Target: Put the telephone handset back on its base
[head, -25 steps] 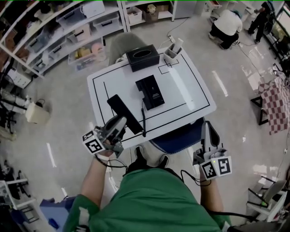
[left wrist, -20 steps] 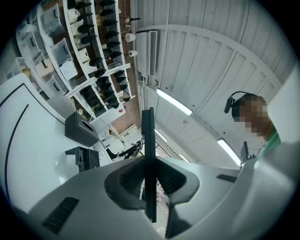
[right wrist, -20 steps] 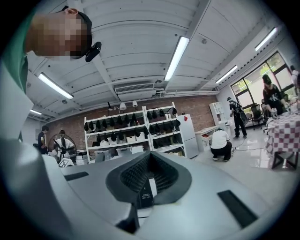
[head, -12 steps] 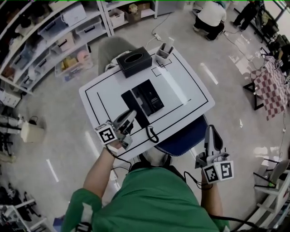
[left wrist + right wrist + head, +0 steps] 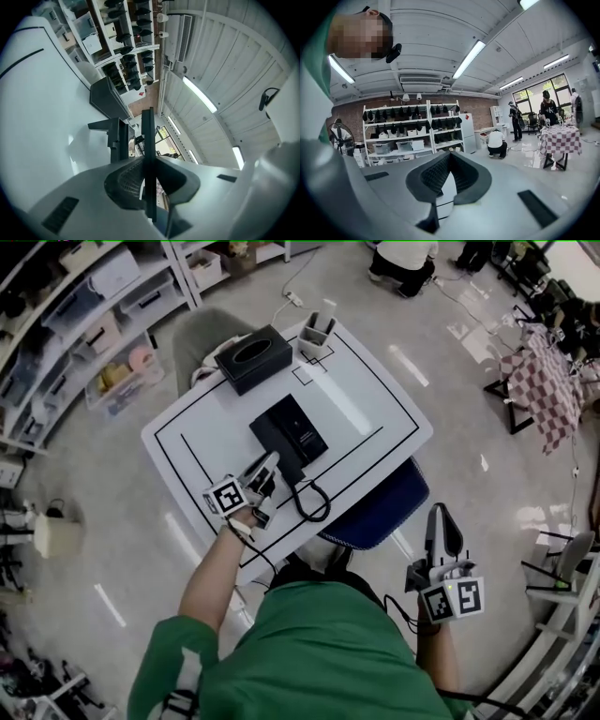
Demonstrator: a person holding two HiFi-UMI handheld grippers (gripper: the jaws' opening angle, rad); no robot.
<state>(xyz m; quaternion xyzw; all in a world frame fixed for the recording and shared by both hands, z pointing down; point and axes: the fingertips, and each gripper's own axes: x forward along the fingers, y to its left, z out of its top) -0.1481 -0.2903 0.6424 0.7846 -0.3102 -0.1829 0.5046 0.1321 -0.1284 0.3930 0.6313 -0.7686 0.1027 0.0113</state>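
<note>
The black telephone base [image 5: 298,434] sits mid-table on the white table [image 5: 380,418]. The black handset [image 5: 272,448] lies along the base's left side, and its coiled cord [image 5: 311,501] loops toward the table's front edge. My left gripper [image 5: 267,470] is shut on the handset's near end. In the left gripper view the handset [image 5: 148,140] shows as a thin dark bar clamped between the jaws of the left gripper [image 5: 148,165]. My right gripper [image 5: 441,532] hangs off the table at the right, shut and holding nothing; the right gripper [image 5: 449,161] faces the room.
A black tissue box [image 5: 251,357] and a pen holder [image 5: 317,337] stand at the table's far edge. A blue chair seat [image 5: 380,507] sits under the near edge and a grey chair [image 5: 202,334] behind. Shelves [image 5: 84,324] line the left; a crouching person [image 5: 403,259] is far off.
My left gripper has carried the handset from the table's front left up and right to the base's left side. The cord now loops near the front edge. The right gripper has barely moved.
</note>
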